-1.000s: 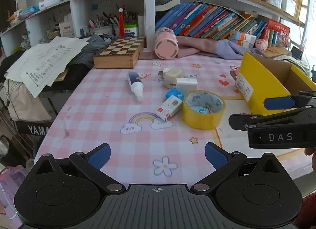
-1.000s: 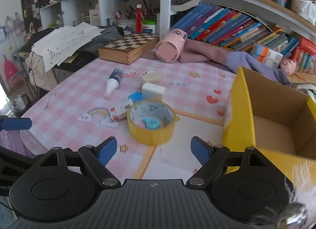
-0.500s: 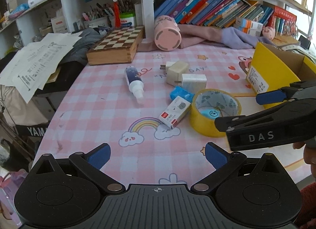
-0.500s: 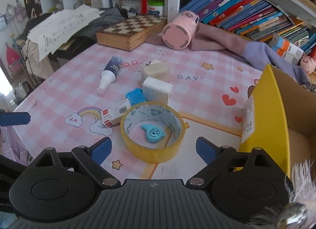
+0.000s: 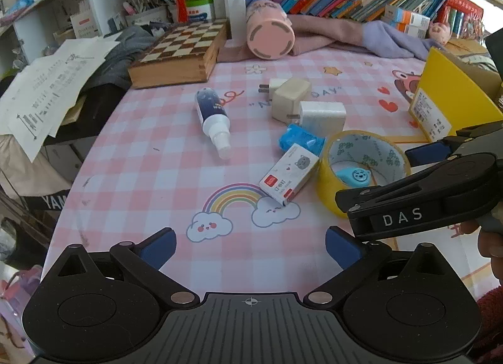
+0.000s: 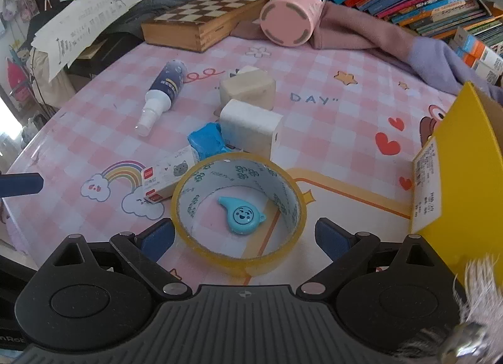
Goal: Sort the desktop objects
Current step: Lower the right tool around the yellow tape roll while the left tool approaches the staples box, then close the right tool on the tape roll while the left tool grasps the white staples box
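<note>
Tape roll (image 6: 239, 216) lower centre of right view, between right gripper (image 6: 244, 233) jaws, still opening, pads clear of it. Whistle (image 6: 240, 214) inside roll. Left gripper (image 5: 250, 246) wide open, empty, above tablecloth (image 5: 163, 156).

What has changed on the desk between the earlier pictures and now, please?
Both grippers have moved in toward the clutter. The right gripper has come down over the yellow tape roll, its jaws opening and now straddling the roll without pressing it. The left gripper has advanced, open and empty. Nothing was grasped or released; the tape roll, blue whistle, chargers and spray bottle stayed put.
</note>
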`<state>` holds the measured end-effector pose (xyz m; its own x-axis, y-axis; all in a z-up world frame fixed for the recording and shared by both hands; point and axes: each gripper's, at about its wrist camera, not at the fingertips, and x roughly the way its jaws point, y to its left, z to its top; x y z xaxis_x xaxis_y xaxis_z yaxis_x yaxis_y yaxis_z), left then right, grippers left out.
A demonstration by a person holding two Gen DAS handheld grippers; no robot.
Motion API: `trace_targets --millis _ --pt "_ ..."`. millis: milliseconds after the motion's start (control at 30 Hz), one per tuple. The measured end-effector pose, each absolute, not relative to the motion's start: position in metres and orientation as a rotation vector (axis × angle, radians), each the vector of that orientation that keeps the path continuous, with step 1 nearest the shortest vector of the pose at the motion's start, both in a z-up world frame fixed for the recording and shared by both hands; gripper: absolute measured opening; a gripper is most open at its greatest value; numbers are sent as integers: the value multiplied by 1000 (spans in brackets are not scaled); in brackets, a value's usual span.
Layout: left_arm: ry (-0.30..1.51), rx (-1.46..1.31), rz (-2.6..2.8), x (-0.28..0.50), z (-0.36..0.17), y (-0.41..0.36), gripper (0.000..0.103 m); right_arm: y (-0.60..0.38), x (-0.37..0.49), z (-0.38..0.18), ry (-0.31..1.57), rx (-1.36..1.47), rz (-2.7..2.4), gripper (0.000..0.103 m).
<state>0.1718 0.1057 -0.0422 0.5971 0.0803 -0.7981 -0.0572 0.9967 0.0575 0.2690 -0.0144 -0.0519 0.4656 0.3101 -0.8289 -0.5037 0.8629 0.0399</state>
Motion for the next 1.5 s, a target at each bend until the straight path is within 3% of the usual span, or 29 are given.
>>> trace_targets --millis 133,333,700,1000,1133,1267,1367,1500 --pt "939 26 62 179 -45 105 100 -15 273 -52 963 -211 524 87" --pt "936 79 44 195 -49 96 99 -29 273 -29 853 -179 489 86" --pt "935 152 -28 232 -63 80 88 -51 278 -18 791 -151 429 86" --pt "957 141 -61 246 -74 79 69 -54 278 -17 786 -149 418 86" --pt "949 114 -77 245 -73 81 48 -55 277 -17 784 -150 422 86" --pt "943 95 -86 240 -71 83 38 -55 273 -15 772 -150 423 86" --pt "933 71 -86 233 -67 86 31 -55 270 -13 766 -148 422 86" --pt "917 53 -85 223 -61 88 30 -54 264 -12 766 -148 426 86"
